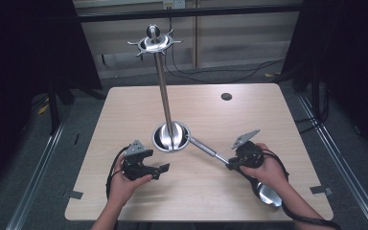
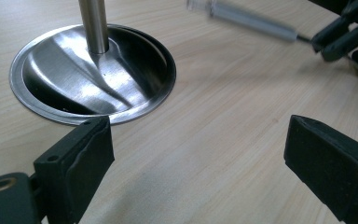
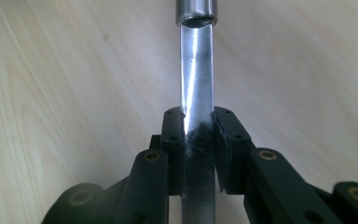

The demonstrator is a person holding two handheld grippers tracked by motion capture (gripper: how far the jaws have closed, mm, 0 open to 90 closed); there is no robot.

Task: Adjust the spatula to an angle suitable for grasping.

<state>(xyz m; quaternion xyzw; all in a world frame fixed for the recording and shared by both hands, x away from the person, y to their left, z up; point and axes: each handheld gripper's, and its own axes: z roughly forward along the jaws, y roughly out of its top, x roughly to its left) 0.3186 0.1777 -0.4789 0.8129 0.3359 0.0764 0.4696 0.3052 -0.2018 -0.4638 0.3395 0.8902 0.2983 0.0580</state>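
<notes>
the right hand-held gripper (image 1: 231,164) is clamped on the ladle (image 1: 211,152), whose handle lies slanting from near the counter's (image 1: 124,110) right front corner toward its middle; left hand-held gripper (image 1: 164,168) gapes apart.

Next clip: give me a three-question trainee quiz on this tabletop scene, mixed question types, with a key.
1. True or false: the right gripper has its jaws closed on the ladle handle.
2. Multiple choice: the left gripper is (A) clamped on the upright pole, (B) open over bare table, holding nothing, (C) holding the ladle bowl.
3. Fill in: the upright pole rises from a round metal ____ on the table.

Key:
1. True; the pads press the shiny rod on both sides.
2. B.
3. Base (a shallow dish-shaped foot).
</notes>
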